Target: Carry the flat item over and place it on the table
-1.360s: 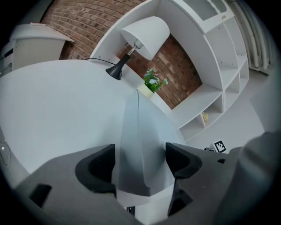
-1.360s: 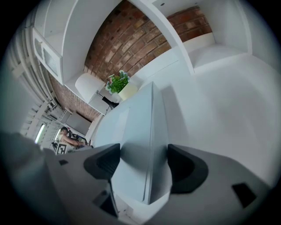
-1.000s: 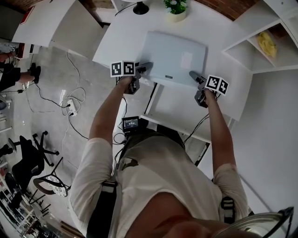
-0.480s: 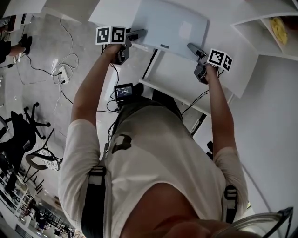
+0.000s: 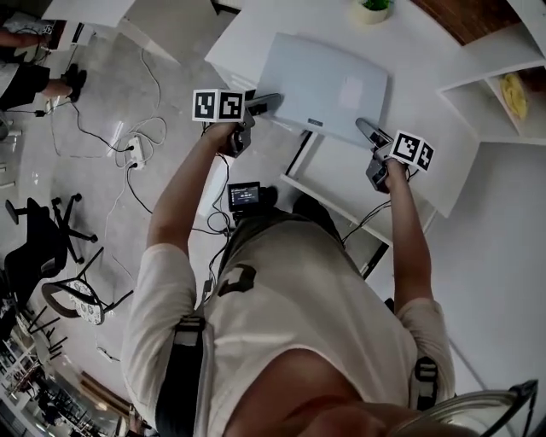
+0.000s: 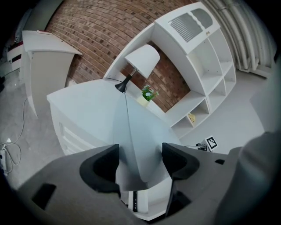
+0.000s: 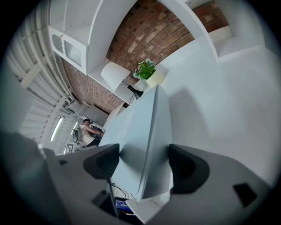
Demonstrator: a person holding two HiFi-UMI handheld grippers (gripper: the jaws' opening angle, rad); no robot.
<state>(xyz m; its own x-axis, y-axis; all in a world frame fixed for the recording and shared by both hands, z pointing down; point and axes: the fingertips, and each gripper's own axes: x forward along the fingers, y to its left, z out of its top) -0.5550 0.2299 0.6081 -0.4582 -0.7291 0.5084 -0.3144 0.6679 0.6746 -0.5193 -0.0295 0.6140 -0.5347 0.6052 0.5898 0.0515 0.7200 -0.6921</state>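
As left gripper and right gripper clamp it, flat item overhangs table.

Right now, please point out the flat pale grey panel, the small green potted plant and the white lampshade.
flat pale grey panel [image 5: 317, 84], head view, top face
small green potted plant [image 7: 145, 69], right gripper view, leaves
white lampshade [image 6: 142, 58], left gripper view, side

Flat item: smooth, matt pale grey shell, metal or plastic undetermined; table: smooth white top, low sheen; brick wall: rough, matt, red-brown; floor: grey, smooth, faintly glossy; left gripper and right gripper: matt grey plastic bodies, matt black pads; shirt: pale cloth.
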